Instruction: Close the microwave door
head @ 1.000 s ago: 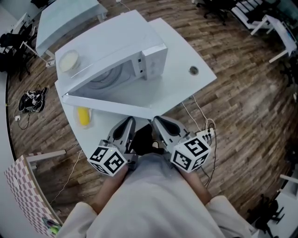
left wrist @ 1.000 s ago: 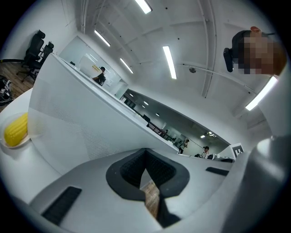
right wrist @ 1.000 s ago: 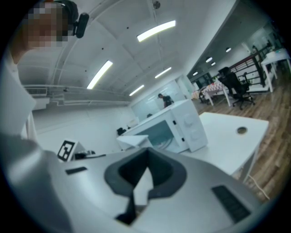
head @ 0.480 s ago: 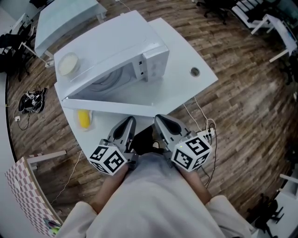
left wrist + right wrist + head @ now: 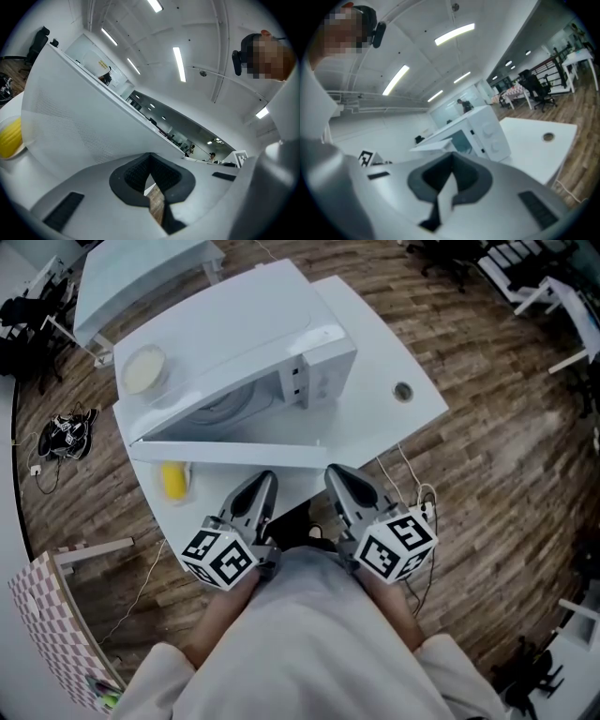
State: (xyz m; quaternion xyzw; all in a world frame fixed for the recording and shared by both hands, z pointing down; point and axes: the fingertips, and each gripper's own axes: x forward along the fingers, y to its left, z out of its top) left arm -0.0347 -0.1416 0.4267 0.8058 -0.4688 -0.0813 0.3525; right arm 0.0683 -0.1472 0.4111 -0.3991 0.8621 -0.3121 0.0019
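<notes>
A white microwave point(image 5: 244, 343) stands on the white table point(image 5: 375, 418). Its door point(image 5: 234, 454) is swung wide open toward me, and the cavity shows behind it. My left gripper point(image 5: 258, 486) and right gripper point(image 5: 339, 479) hang side by side near my body at the table's front edge, just short of the door. Both are shut with nothing between their jaws. In the left gripper view point(image 5: 150, 155) the door point(image 5: 84, 126) fills the frame close ahead. In the right gripper view point(image 5: 451, 157) the microwave point(image 5: 487, 129) and its open door point(image 5: 433, 143) lie further off.
A yellow thing in a white cup point(image 5: 174, 479) sits on the table under the door's left end, the same yellow thing point(image 5: 10, 137) showing at the left gripper view's edge. A pale round dish point(image 5: 143, 369) rests on the microwave's top. A cable hole point(image 5: 403, 390) marks the table's right side.
The head view has shifted a little, so the microwave sits slightly lower and to the right. The right gripper has drifted slightly right. The door stands as open as before.
</notes>
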